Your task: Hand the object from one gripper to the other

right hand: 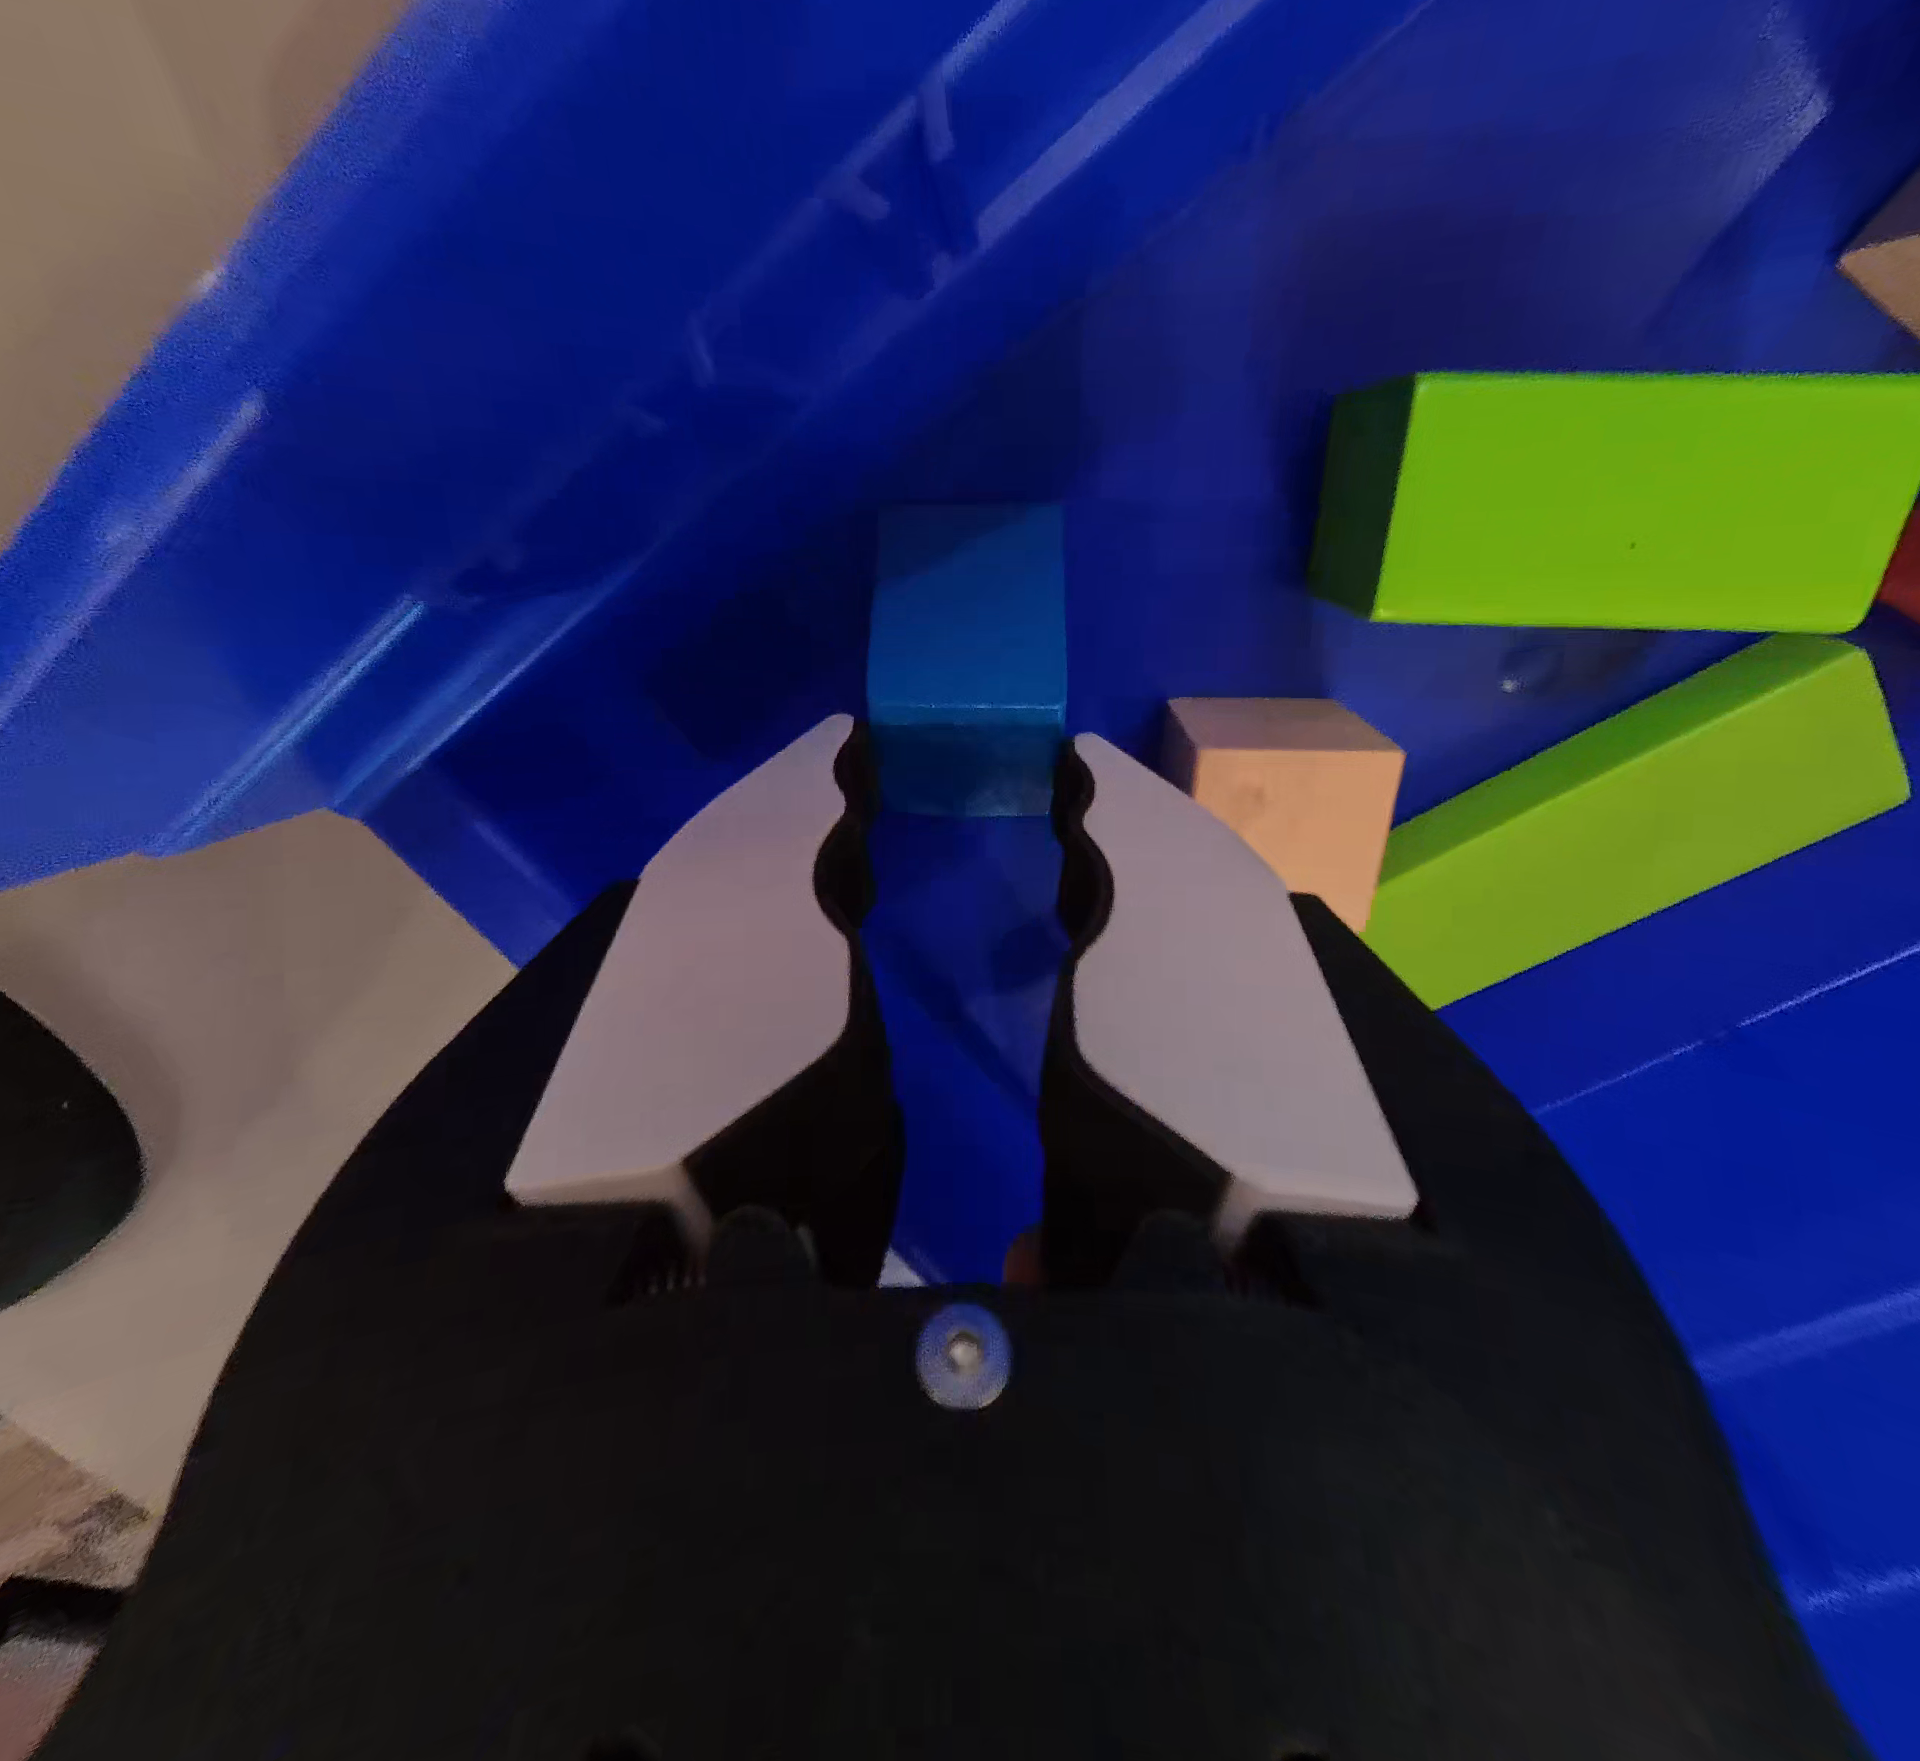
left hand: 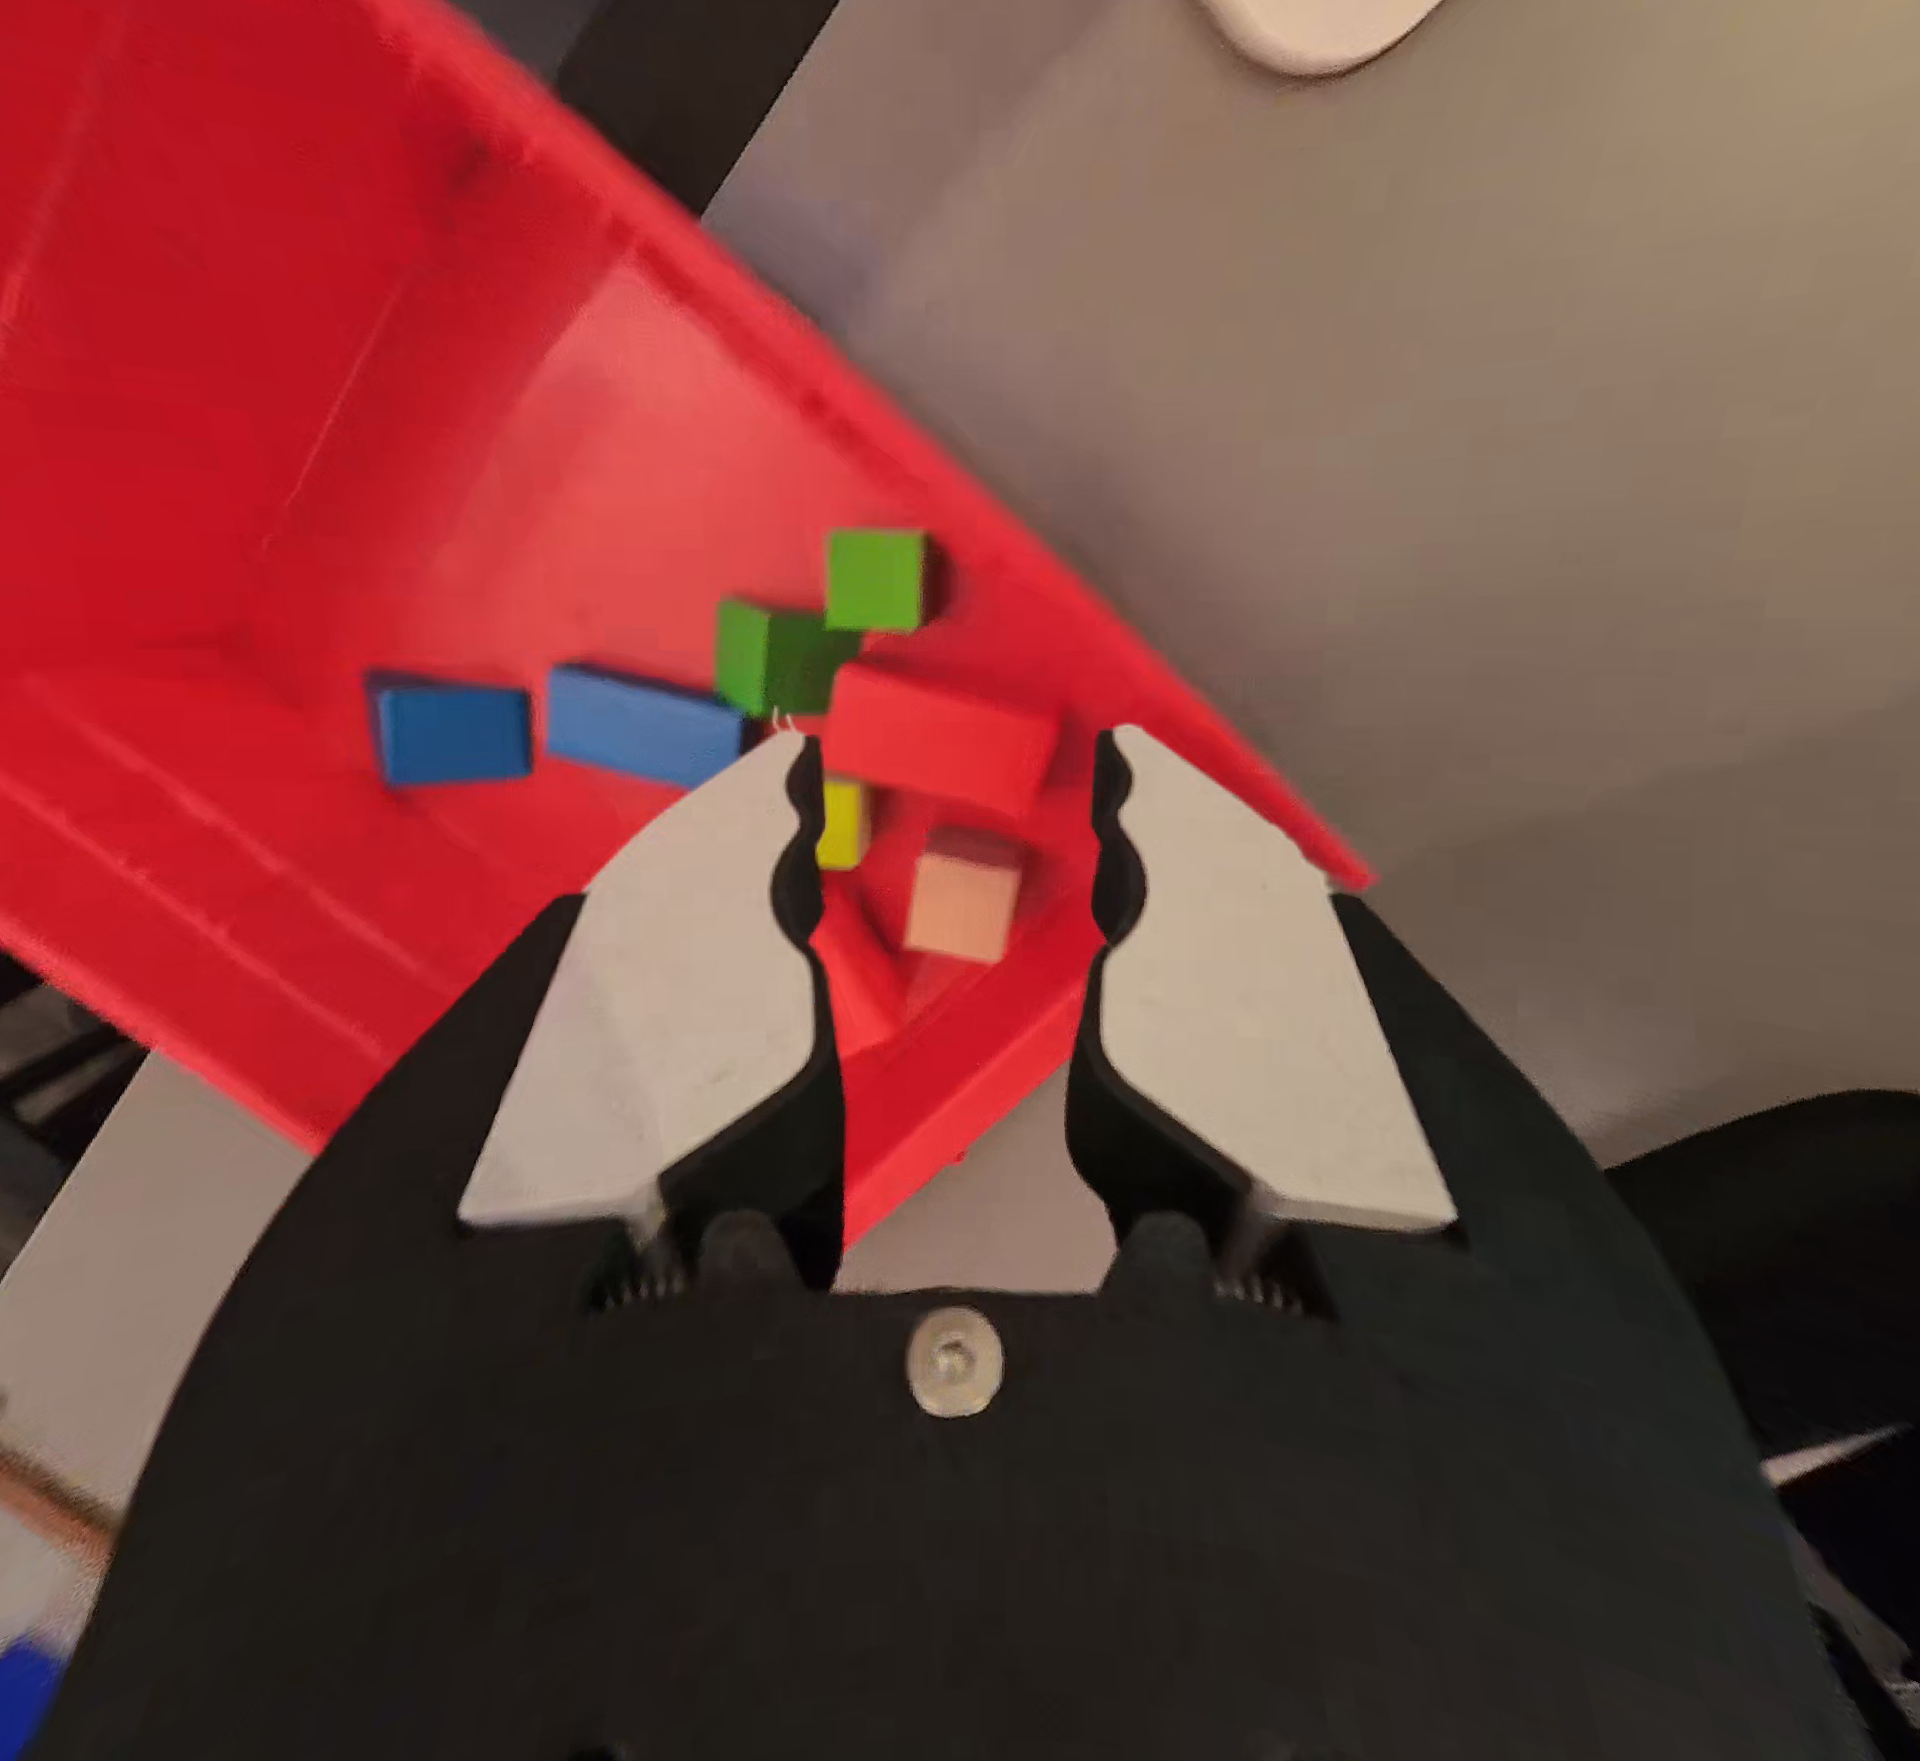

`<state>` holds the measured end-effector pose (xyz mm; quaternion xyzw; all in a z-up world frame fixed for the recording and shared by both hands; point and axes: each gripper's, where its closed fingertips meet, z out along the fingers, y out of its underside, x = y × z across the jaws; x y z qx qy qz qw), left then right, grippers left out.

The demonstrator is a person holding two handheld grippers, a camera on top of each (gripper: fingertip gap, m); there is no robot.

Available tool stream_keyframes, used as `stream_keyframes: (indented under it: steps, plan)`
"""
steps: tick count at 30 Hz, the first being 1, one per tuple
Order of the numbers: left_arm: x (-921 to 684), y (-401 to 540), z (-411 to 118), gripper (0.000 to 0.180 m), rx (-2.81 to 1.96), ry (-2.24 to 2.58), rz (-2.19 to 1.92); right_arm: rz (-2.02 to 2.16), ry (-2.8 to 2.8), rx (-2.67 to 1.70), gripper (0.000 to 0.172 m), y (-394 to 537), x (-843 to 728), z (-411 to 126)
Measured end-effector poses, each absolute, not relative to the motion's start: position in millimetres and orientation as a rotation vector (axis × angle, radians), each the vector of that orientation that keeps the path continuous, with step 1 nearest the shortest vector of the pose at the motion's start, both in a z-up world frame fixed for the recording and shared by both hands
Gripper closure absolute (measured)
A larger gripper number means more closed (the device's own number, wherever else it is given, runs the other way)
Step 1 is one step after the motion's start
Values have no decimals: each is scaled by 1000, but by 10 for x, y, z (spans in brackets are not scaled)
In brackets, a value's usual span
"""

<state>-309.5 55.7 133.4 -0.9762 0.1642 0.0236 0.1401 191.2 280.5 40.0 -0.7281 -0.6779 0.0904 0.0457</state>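
In the right wrist view my right gripper (right hand: 961,755) is inside a blue bin (right hand: 727,205). Its two pads press on the sides of a blue block (right hand: 966,651), which sticks out forward from the fingertips. In the left wrist view my left gripper (left hand: 951,750) is open and empty, hovering over the near corner of a red bin (left hand: 312,361). Below the open jaws lie a red block (left hand: 935,740), a yellow block (left hand: 842,823) and a pale wooden cube (left hand: 961,906). Neither view shows the other gripper.
The red bin also holds two green cubes (left hand: 876,579) and two blue blocks (left hand: 452,735). The blue bin holds a pale wooden cube (right hand: 1288,797) and two long green blocks (right hand: 1621,506) to the right of my gripper. Both bins stand on a grey table (left hand: 1351,464). The left gripper's tips are roughly 55 centimetres from the right gripper's.
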Motion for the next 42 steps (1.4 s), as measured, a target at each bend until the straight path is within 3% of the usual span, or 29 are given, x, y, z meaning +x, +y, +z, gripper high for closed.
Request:
stream_keyframes:
  steps: [1, 7, 15, 18, 24, 31, 38, 42]
  plan:
    - [-3225, 524, 1278, 130, -2851, 470, 120, 269, -2071, -2222, 140, 2810, 1902, 401]
    - [-3474, 574, 929, 124, -2886, 616, 134, 259, -2079, -2252, 135, 2786, 1867, 395]
    - [-3825, 689, 751, 136, -2953, 582, 187, 260, -2027, -2217, 132, 2737, 1886, 578]
    - [-4063, 727, 829, 133, -2936, 548, 221, 246, -2014, -2202, 134, 2735, 1915, 636]
    - [-4147, 665, 569, 106, -2994, 833, 252, 273, -2005, -2187, 134, 2709, 1864, 650]
    - [-4150, 657, 291, 112, -3072, 863, 100, 289, -2003, -2168, 135, 2688, 1826, 676]
    - [-4178, 673, 369, 113, -3035, 754, 109, 308, -1949, -2132, 134, 2699, 1813, 855]
    - [-4027, 745, 907, 113, -2844, 634, 124, 386, -1841, -2011, 126, 2614, 1782, 1372]
